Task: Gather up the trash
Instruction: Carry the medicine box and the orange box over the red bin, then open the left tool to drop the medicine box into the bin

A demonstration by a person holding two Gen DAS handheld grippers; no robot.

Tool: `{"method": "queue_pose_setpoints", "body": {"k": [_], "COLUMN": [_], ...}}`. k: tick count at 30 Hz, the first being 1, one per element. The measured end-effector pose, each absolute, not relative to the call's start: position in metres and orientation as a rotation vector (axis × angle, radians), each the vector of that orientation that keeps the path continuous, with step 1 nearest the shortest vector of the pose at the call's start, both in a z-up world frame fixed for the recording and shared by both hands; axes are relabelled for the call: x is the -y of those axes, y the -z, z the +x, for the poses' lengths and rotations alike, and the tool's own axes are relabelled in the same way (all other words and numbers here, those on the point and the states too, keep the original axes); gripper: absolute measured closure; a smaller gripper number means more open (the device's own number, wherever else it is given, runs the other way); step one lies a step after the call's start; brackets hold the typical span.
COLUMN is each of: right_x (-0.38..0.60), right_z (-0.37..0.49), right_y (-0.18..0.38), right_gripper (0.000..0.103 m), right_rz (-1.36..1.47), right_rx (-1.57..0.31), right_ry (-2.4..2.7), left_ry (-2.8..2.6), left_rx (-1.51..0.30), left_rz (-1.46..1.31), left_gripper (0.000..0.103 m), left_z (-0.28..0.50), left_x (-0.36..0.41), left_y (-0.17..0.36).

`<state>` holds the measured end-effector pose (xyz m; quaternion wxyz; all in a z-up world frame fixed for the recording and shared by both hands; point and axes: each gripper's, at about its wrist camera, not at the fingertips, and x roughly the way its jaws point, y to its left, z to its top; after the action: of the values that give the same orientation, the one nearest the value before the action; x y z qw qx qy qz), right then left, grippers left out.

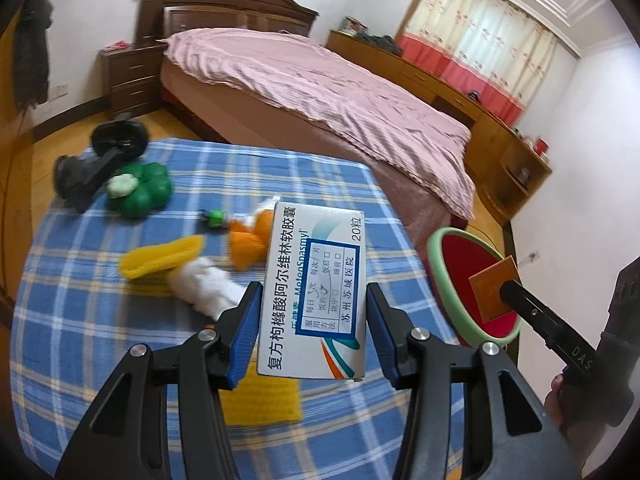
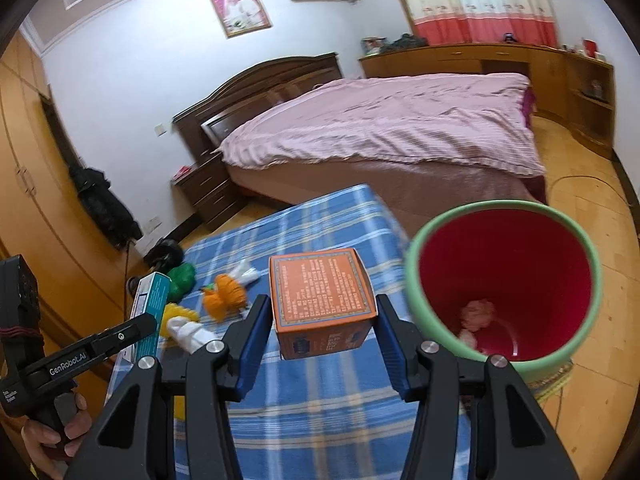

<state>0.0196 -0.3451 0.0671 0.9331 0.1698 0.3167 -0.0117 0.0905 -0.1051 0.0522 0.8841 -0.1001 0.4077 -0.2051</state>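
Carrying trash binward: left gripper [image 1: 310,322] clamps the white box [image 1: 314,296]; right gripper [image 2: 318,340] clamps the orange box [image 2: 322,304], both lifted above the table [image 2: 320,420]. Bin [image 2: 576,344] stands just right, tilted open to receive them, a wad already inside.

1. Evenly bright, with soft daylight through the curtains [image 1: 476,36]; only faint shadows.
2. Strongly bent by fisheye, with dark corners in both views.
3. Motion-blurred on the green toy [image 1: 140,190] and bench [image 2: 320,400] edge; sharp on the medicine box [image 1: 316,296] print.

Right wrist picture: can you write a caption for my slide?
Right gripper holds an orange box beside the red-lined green bin.
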Motion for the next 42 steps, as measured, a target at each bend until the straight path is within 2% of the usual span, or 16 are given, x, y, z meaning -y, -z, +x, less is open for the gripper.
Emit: {"method": "queue_pose_setpoints", "body": {"k": [22, 42], "right_x": [0.461, 0.534], "right_z": [-0.025, -0.030], "right_y": [-0.063, -0.022], "right_gripper": [0.048, 0.048], "right_rz": [0.439, 0.513], "right_rx": [-0.604, -0.652], "right_ry": [0.251, 0.409], "left_ry": [0.646, 0.804], "left_rx": [-0.909, -0.950], "left_rz": [-0.040, 0.068], "left_gripper": [0.051, 0.051], "left_z": [0.097, 0.104], "left_x": [0.260, 0.362], "left_y": [-0.045, -0.004]}}
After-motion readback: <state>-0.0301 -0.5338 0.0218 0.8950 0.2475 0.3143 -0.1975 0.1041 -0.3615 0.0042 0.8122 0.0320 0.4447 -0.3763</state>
